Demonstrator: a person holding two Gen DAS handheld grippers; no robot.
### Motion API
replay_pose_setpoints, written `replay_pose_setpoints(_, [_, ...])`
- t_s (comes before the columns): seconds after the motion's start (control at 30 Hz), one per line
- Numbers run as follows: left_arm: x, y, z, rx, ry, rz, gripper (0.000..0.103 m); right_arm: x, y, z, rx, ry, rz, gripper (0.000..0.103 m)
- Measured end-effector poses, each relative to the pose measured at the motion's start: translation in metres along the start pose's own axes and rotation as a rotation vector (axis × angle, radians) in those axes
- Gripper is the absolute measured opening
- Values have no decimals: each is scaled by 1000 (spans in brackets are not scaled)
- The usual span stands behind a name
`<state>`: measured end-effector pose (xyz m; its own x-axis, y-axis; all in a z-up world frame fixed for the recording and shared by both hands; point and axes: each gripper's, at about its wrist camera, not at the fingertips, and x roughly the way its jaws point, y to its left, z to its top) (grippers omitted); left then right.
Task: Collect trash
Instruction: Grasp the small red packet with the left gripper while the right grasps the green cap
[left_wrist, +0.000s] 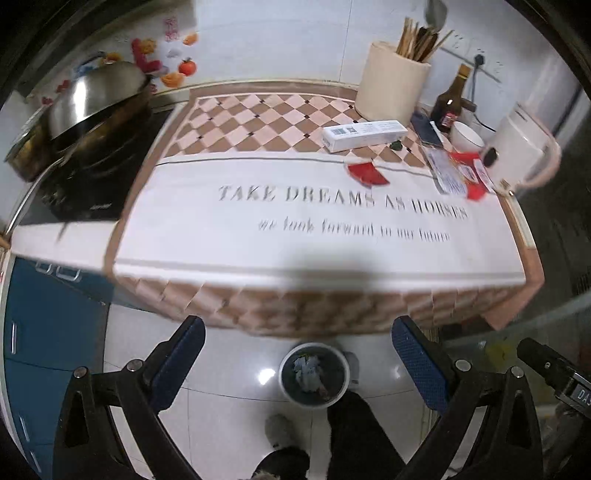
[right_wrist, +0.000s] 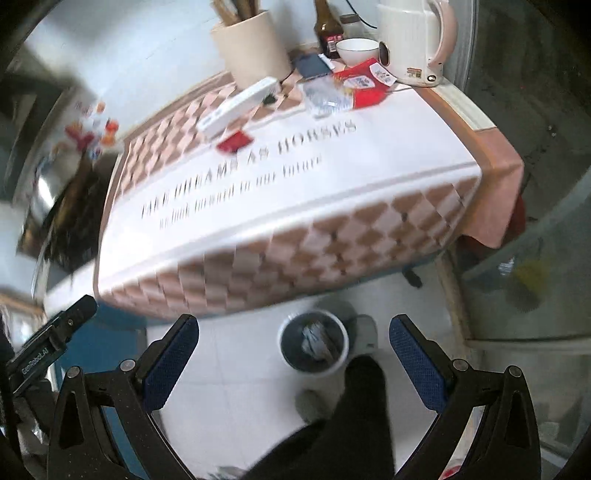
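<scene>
A round trash bin (left_wrist: 314, 374) with crumpled paper inside stands on the tiled floor below the table's front edge; it also shows in the right wrist view (right_wrist: 314, 345). On the table lie a red wrapper (left_wrist: 367, 173) (right_wrist: 234, 142), a white carton (left_wrist: 364, 134) (right_wrist: 238, 105), and red and clear plastic packets (left_wrist: 460, 171) (right_wrist: 349, 90) at the far right. My left gripper (left_wrist: 298, 363) is open and empty above the bin. My right gripper (right_wrist: 293, 354) is open and empty above the bin.
A cloth-covered table (left_wrist: 317, 236) carries a utensil holder (left_wrist: 393, 83), a brown bottle (left_wrist: 450, 101), a white bowl (left_wrist: 467, 136) and a white kettle (left_wrist: 522, 151). A wok with lid (left_wrist: 96, 103) sits on a stove at left. A person's dark trouser leg (left_wrist: 354, 432) stands beside the bin.
</scene>
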<state>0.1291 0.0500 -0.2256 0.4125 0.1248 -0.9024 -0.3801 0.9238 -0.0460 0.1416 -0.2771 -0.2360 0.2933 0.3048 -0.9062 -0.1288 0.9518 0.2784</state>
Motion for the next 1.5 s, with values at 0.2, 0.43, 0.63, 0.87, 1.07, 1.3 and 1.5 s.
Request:
replay_pose_setpoints(0.2, [80,-31,92,-111,119,-17,103,69,-26,123,73,27,37,103])
replay_pose_setpoints(0.43, [197,-64,178,-236,240,-52,102,148,-51,248,88,60,34,103])
replay_pose_setpoints(0.63, [252,-83,195,-228,291,-16,62,195,-47,324,33,61,123,102])
replay_pose_setpoints(0.87, [237,-69,183,-135,197,95,1,245,16,367,-127,63,194,75])
replay_pose_setpoints(1.07, [226,-28,177,-229,187,157,0,290,61,379,-203,64,159,61])
replay_pose_setpoints(1.3, [197,-20,174,-264,125,142,0,320,74,375,-248,53,106,26])
replay_pose_setpoints(1.5, [157,-30,178,-248,62,97,0,287,58,359,-207,14,154,26])
